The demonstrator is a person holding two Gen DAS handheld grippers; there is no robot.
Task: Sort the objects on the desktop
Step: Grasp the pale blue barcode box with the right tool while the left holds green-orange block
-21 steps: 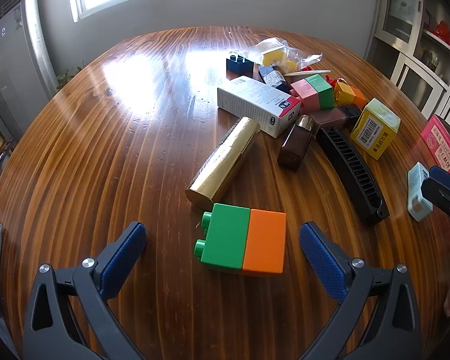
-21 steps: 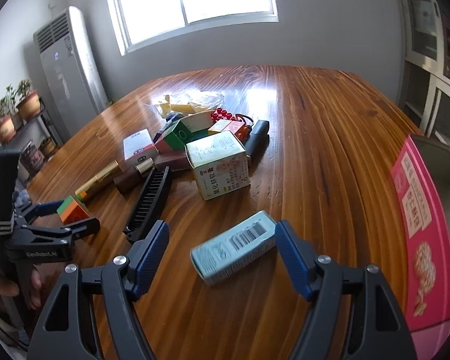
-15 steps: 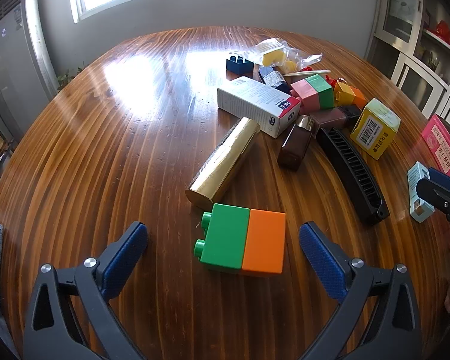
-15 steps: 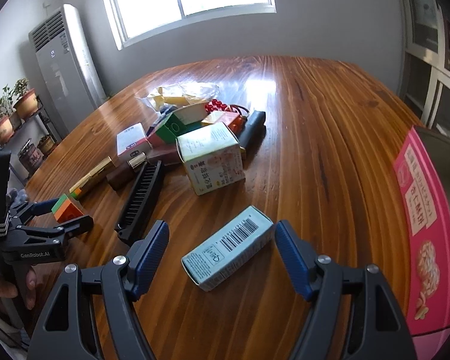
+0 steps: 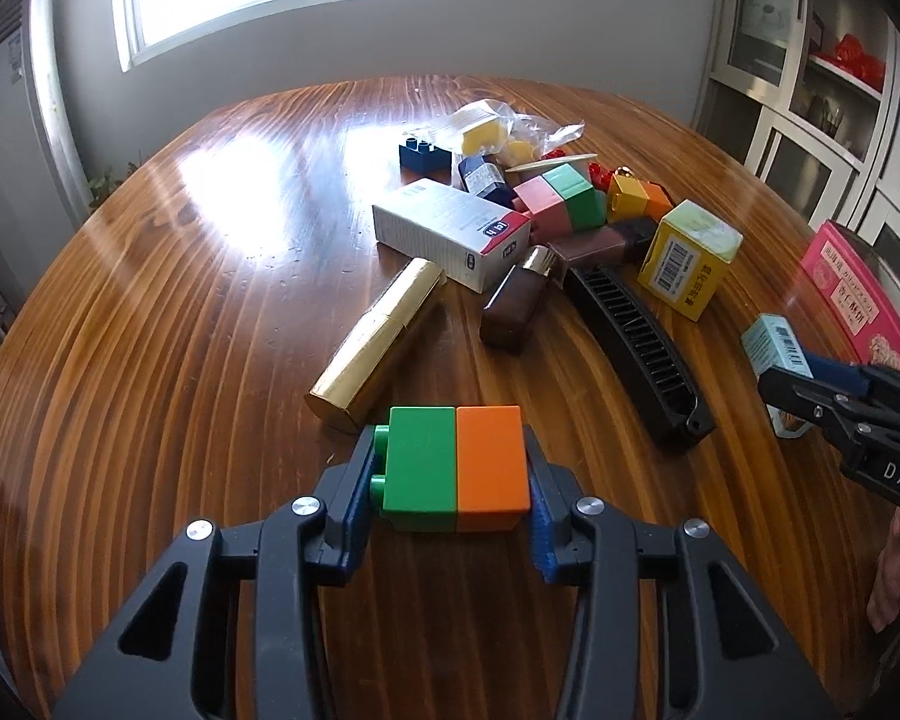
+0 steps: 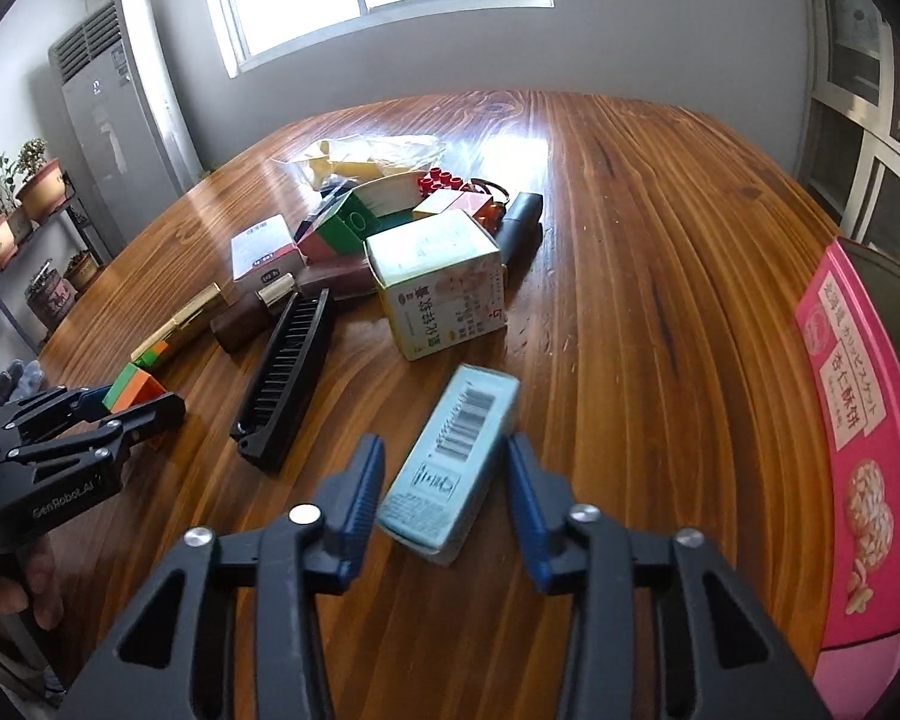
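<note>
My left gripper [image 5: 450,489] is shut on a green and orange toy block [image 5: 456,461], its blue pads pressed on both ends, low over the wooden table [image 5: 210,324]. It also shows in the right wrist view [image 6: 132,391]. My right gripper [image 6: 444,483] has its jaws partly closed around a light blue small box [image 6: 450,459]; the box looks tilted and blurred, and small gaps show beside both pads. The blue box also shows in the left wrist view [image 5: 771,342].
A pile sits mid-table: white and red carton [image 5: 450,234], gold tube [image 5: 378,342], brown bottle [image 5: 513,306], black comb [image 5: 636,354], yellow box [image 5: 687,267], pink and green block [image 5: 561,201], plastic bag [image 5: 498,126]. A pink biscuit box [image 6: 858,438] lies at the right edge.
My left gripper has closed on the green and orange block. My right gripper has narrowed around the blue box, which has turned to point more lengthwise between the fingers.
</note>
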